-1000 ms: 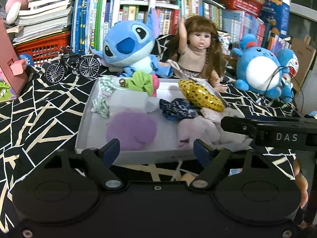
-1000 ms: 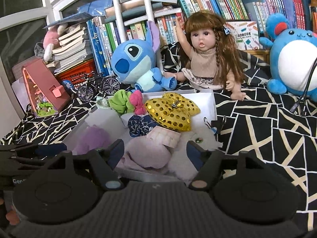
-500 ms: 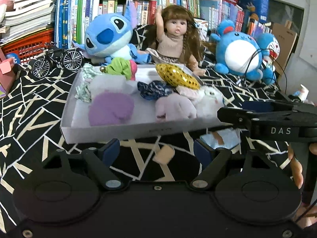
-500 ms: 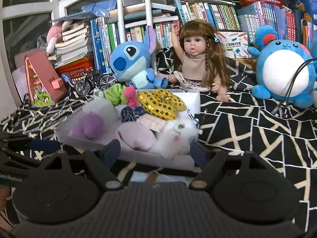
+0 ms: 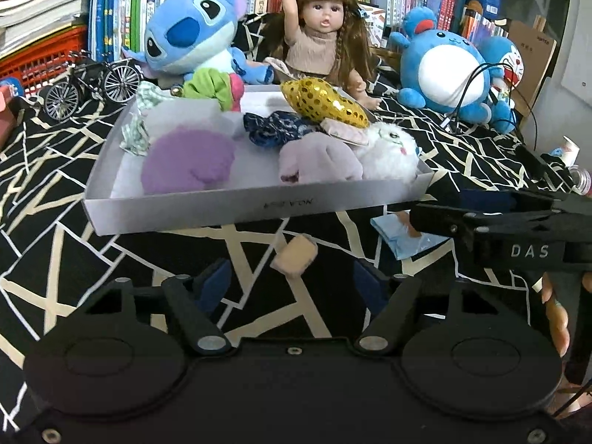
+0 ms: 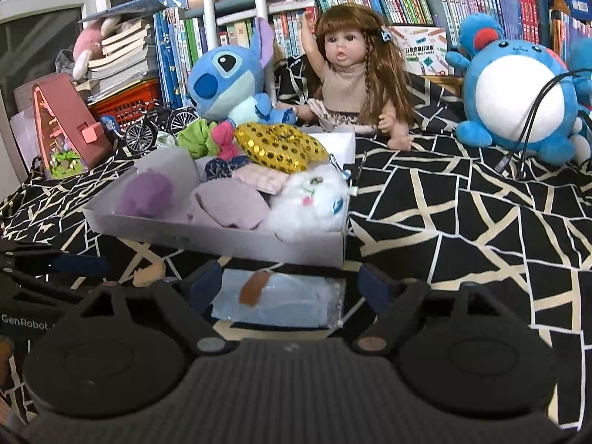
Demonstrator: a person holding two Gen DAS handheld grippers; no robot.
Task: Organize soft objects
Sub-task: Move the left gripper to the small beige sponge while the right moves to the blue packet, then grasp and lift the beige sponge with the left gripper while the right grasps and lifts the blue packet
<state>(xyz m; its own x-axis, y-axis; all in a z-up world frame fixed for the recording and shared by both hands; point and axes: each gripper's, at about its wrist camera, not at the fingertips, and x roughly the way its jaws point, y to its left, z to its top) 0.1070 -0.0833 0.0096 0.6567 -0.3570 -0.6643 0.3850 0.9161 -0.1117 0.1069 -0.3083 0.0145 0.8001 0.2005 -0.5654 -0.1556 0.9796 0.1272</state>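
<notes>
A white shallow box (image 5: 259,209) (image 6: 222,238) on the black patterned cloth holds a purple pompom (image 5: 188,161), a lilac cloth (image 5: 318,161), a white fluffy cat toy (image 6: 310,199), a gold sequin bow (image 5: 325,101) and several scrunchies. In front of it lie a small beige sponge block (image 5: 294,259) (image 6: 150,273) and a light blue packet (image 6: 277,303) (image 5: 403,235). My left gripper (image 5: 292,288) is low over the cloth, its jaws closing, the block just ahead between the fingertips and untouched. My right gripper (image 6: 288,286) stands open astride the packet.
Behind the box sit a blue alien plush (image 5: 192,37), a doll (image 5: 325,44), a round blue plush (image 5: 444,70) with a black cable, and a model bicycle (image 5: 88,83). Books and red baskets line the back. A red house-shaped toy (image 6: 63,125) stands left.
Both grippers drew back from over the box and sank toward the cloth. The beige block and blue packet came into view in front of them. The left jaws narrowed.
</notes>
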